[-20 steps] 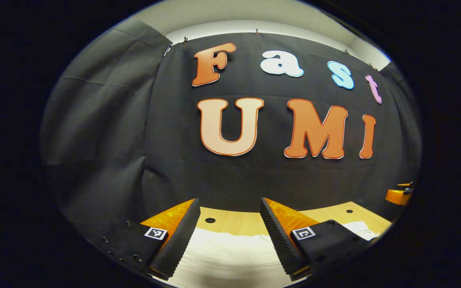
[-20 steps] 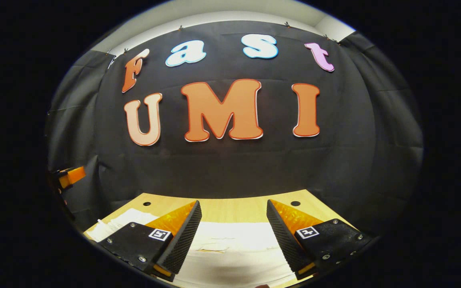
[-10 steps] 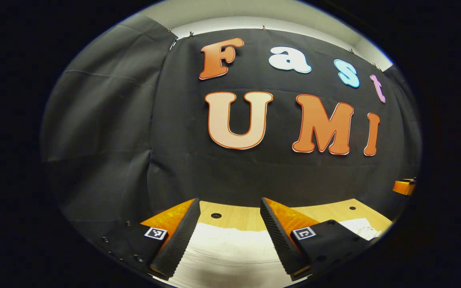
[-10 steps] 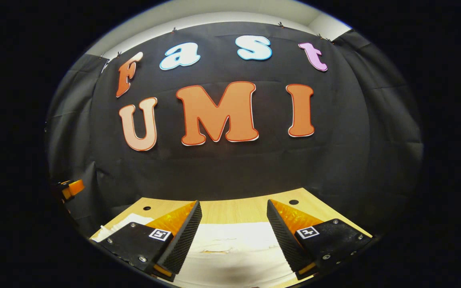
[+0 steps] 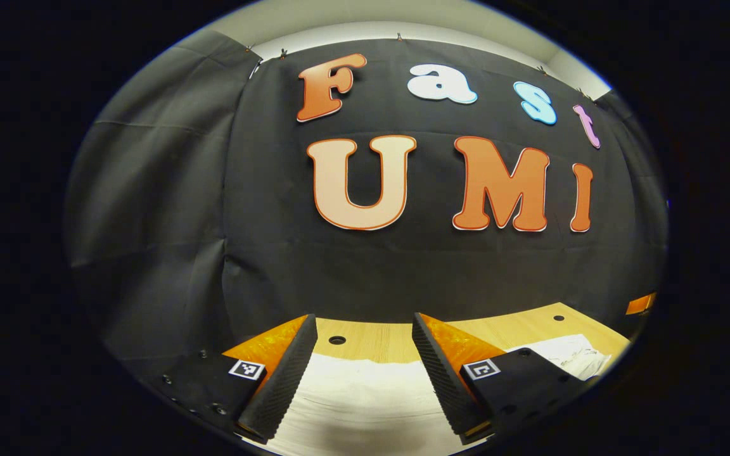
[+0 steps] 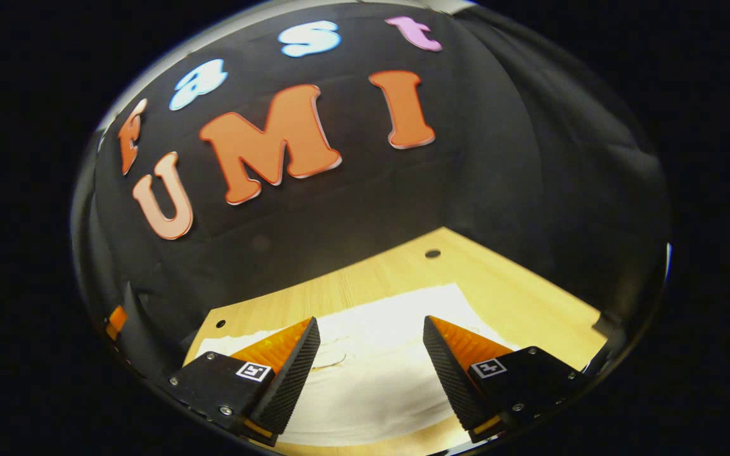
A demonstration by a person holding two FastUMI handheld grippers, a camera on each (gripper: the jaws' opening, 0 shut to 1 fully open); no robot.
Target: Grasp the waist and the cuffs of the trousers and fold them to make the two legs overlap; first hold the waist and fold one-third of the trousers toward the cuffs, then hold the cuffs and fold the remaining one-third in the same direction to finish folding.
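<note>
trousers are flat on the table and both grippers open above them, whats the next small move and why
Probably lower both grippers onto the near edge of the white trousers and close. The left gripper and right gripper are open with cloth between the fingers, gripping nothing.

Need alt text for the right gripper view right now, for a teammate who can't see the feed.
The right gripper, jaws open and empty, hovers tilted above the white fabric trousers lying flat on the light wooden table. The black cloth wall rises behind the table.
</note>
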